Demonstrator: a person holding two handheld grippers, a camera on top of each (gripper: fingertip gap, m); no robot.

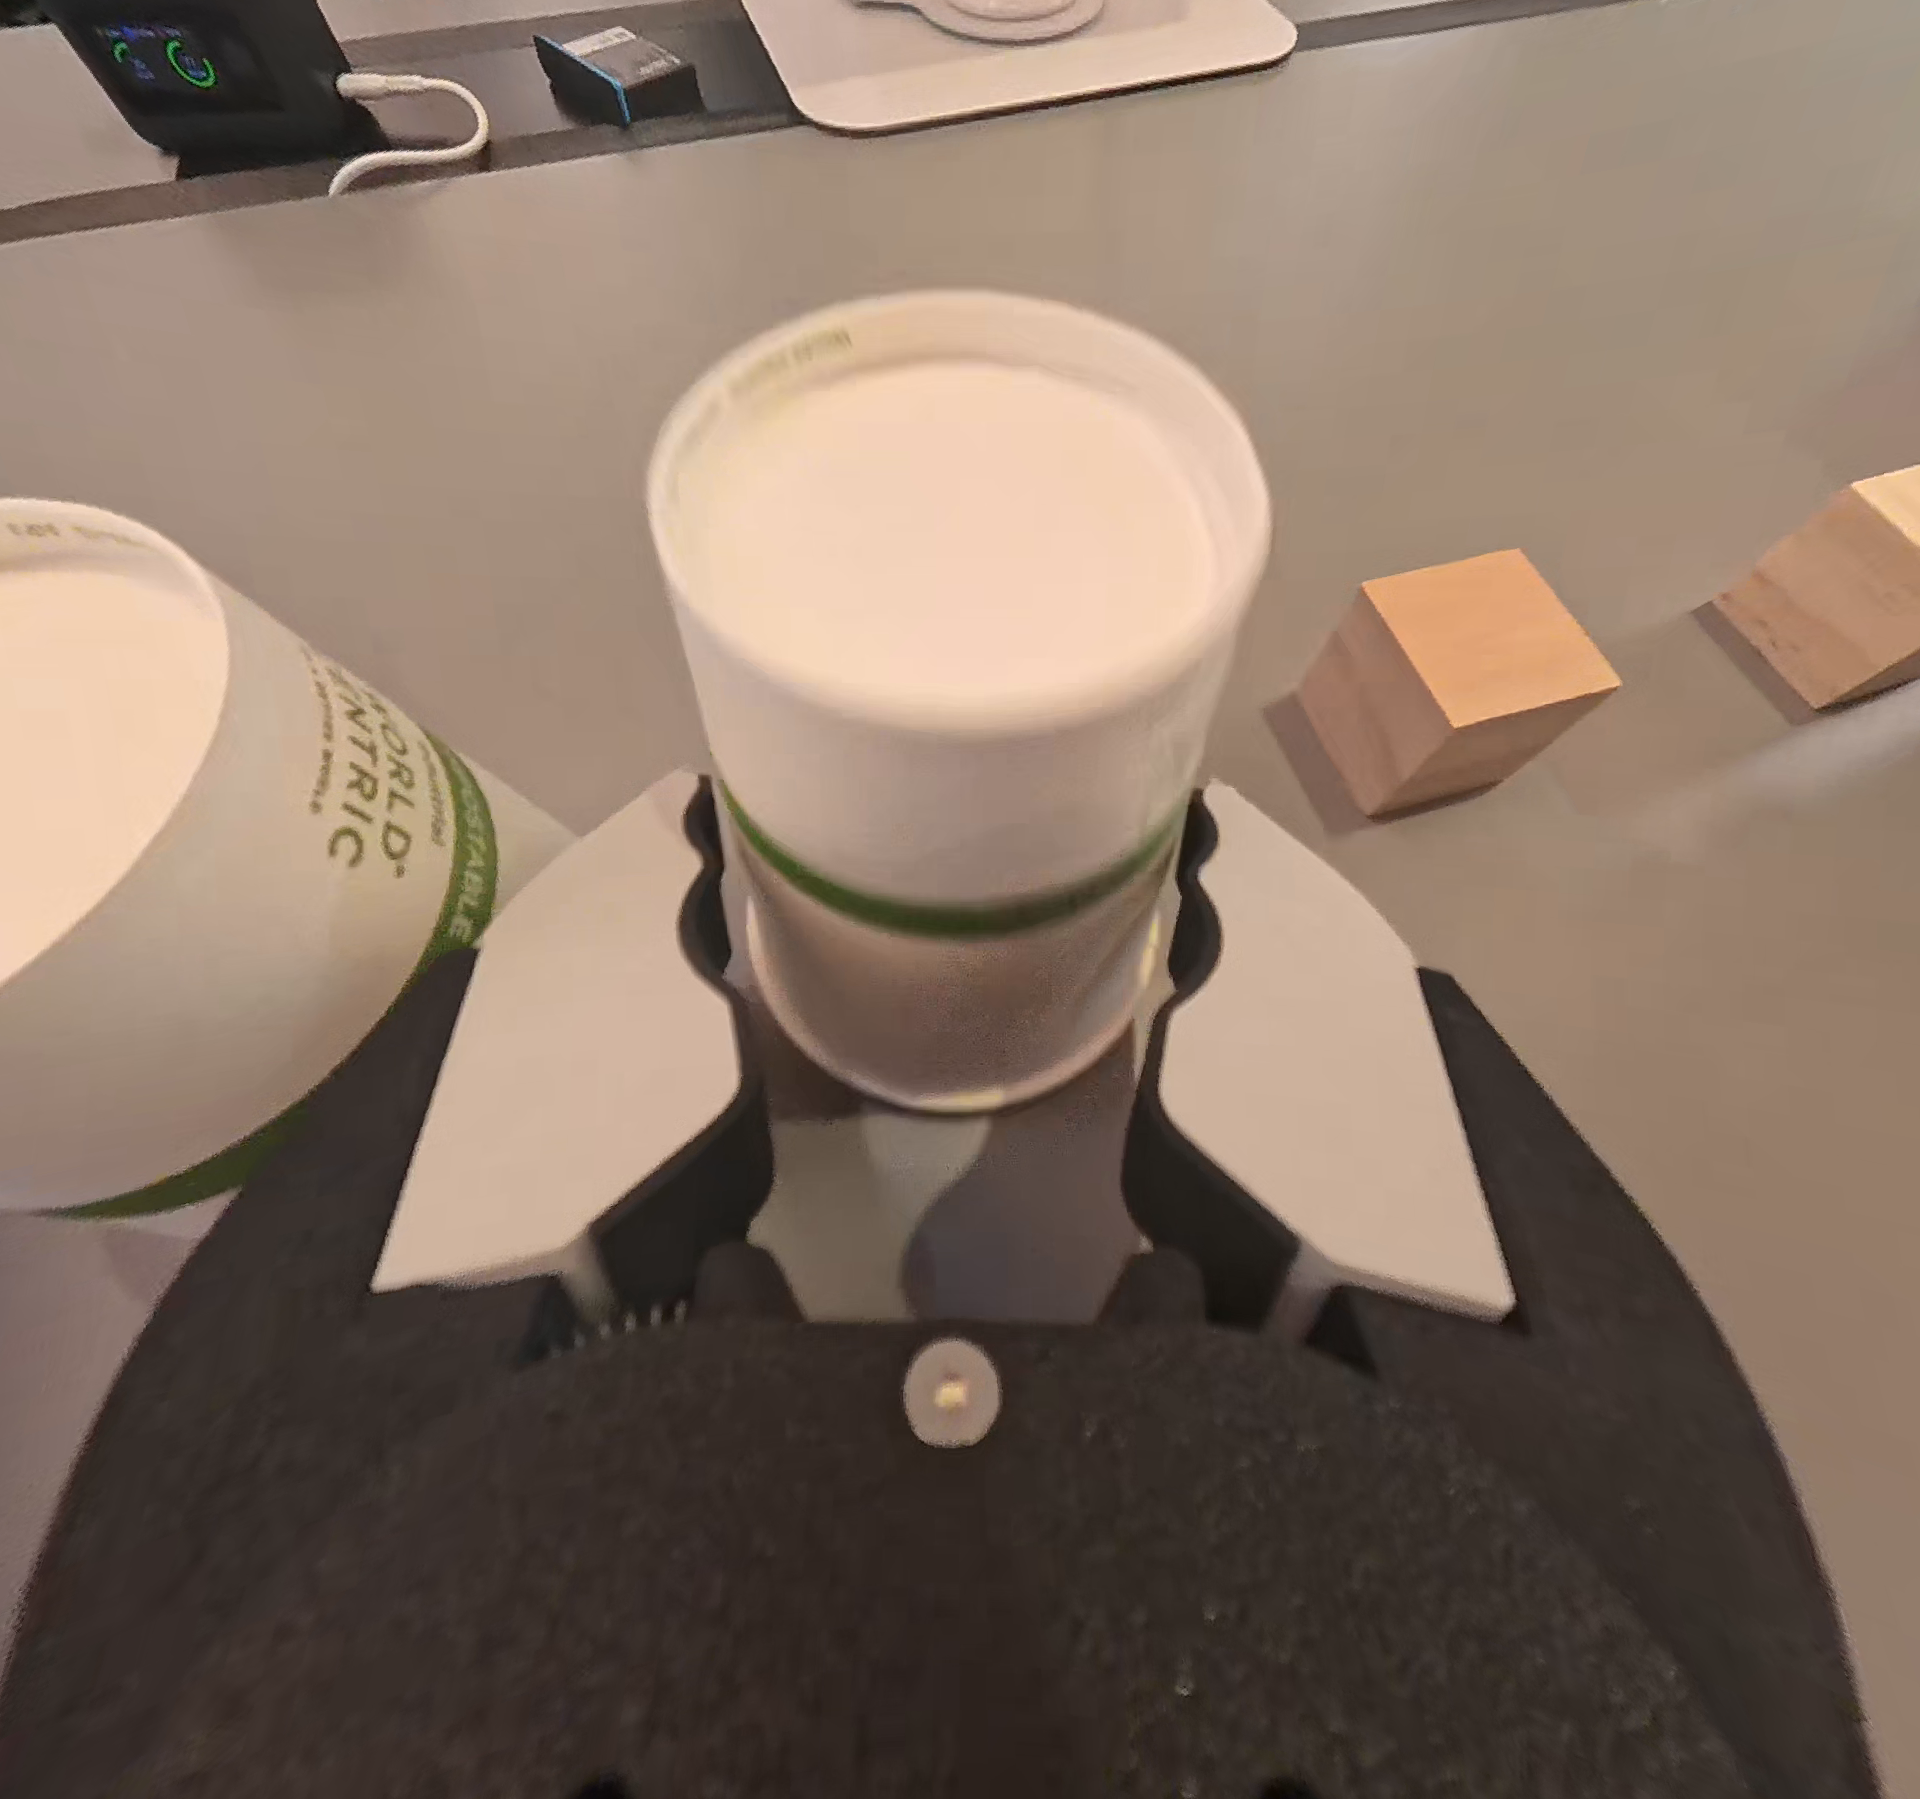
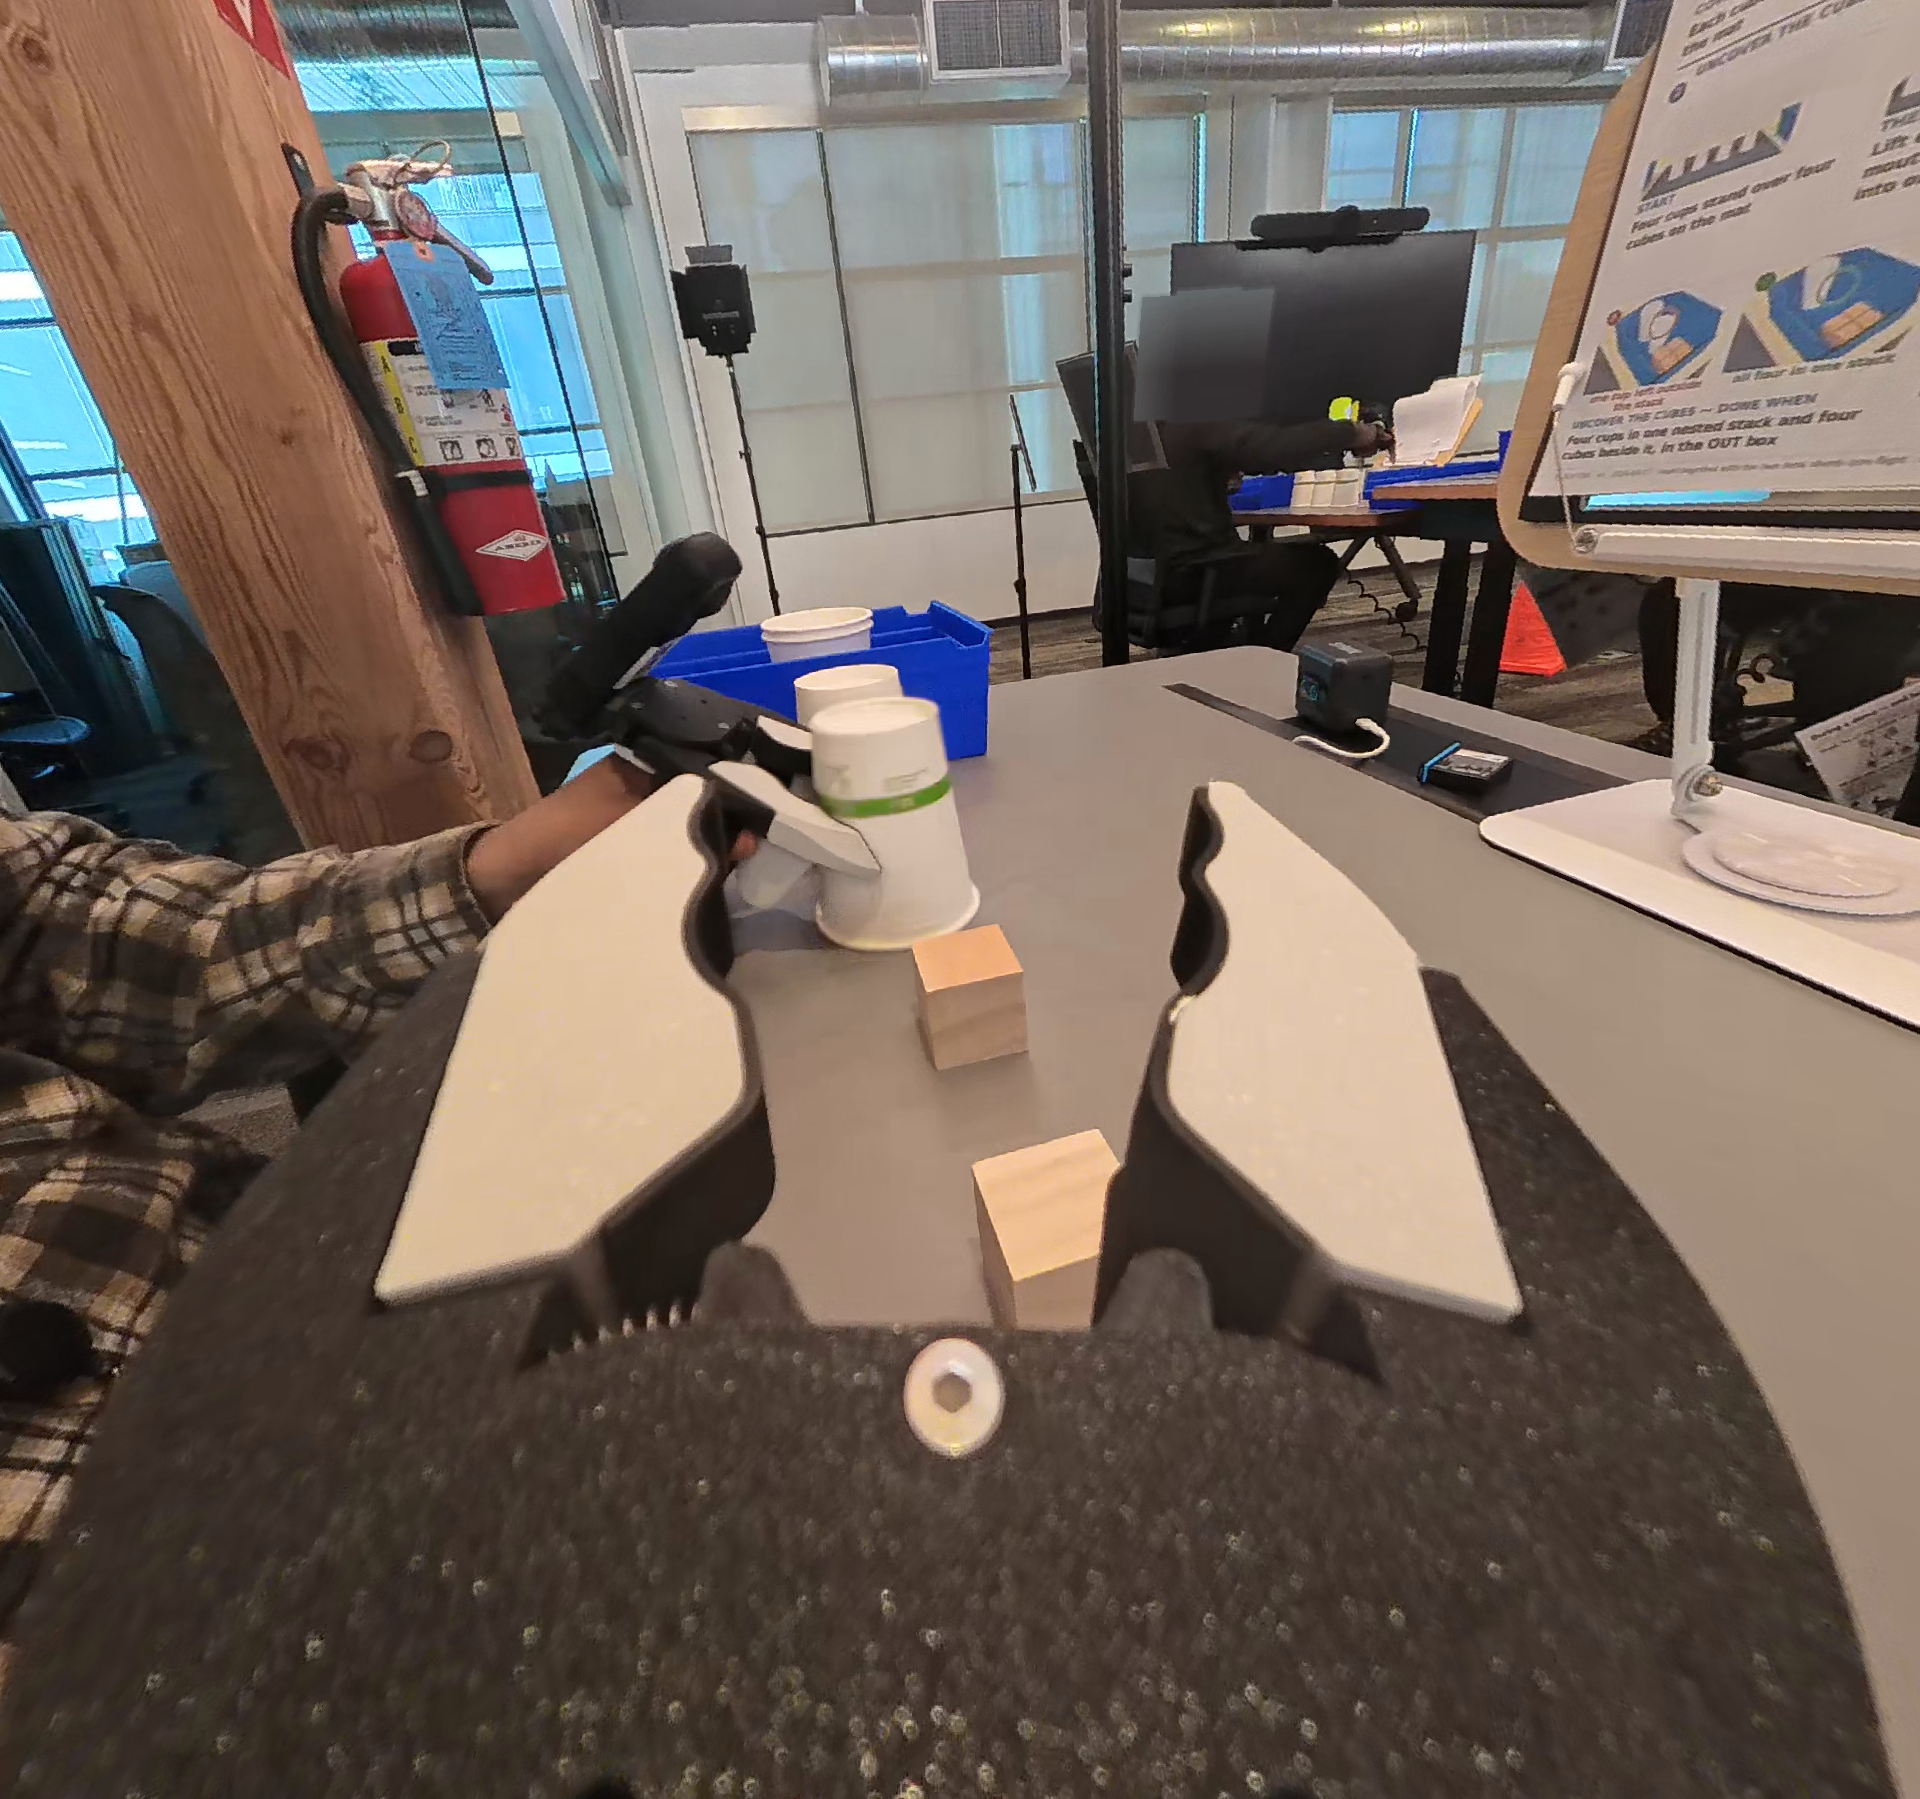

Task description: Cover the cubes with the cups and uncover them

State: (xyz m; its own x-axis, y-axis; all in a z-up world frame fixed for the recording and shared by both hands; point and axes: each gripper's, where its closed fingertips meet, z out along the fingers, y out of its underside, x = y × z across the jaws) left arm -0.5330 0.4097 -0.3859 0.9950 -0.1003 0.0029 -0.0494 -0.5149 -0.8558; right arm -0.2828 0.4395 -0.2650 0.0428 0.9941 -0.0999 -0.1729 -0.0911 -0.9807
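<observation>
Fingers of left gripper [image 1: 951,902] clasp inverted cup [image 1: 956,669] beside cube [image 1: 1455,679]

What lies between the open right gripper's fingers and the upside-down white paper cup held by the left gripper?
One light wooden cube stands on the grey table between the right gripper and the cup, in the right wrist view.

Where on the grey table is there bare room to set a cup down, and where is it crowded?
Free: the wide grey table between the held cup and the white mat. Also free: right of the two wooden cubes, toward the mat. Crowded: around the left claw, where upturned cups stand before the blue bin.
</observation>
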